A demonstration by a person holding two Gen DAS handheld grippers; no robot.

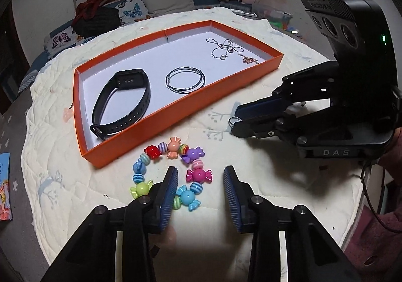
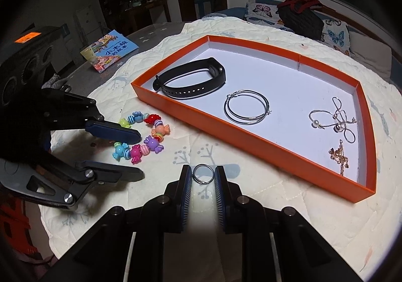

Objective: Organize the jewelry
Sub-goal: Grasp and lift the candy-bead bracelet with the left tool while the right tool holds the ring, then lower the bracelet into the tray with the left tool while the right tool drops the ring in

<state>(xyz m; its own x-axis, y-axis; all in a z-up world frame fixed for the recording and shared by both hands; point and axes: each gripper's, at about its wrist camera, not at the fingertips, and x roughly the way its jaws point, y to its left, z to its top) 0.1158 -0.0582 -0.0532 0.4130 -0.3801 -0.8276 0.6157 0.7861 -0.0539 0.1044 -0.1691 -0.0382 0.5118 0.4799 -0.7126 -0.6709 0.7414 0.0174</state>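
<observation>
Two pieces are left outside the shallow orange cardboard tray with the white floor [image 2: 263, 148], so the step in hand looks like gathering the last of them. The right gripper [image 2: 203, 175] pinches a small silver metal ring [image 2: 203, 174] edge to edge between its blue ribbed pads, just short of the tray's near wall. The left gripper [image 1: 199, 181] is spread, its jaws straddling the near side of the bracelet of bright candy-shaped plastic beads [image 1: 173, 171], which lies on the cream quilted cover [image 1: 251, 206] just beside the tray's corner — one finger sits inside the loop, the other outside it.

The next move probably calls for closing on the bead strand between the pads, then lifting it over the wall — the ring likewise — onto bare floor clear of the black silicone fitness band [image 1: 120, 103] and the thin silver hoops [image 1: 184, 79].
</observation>
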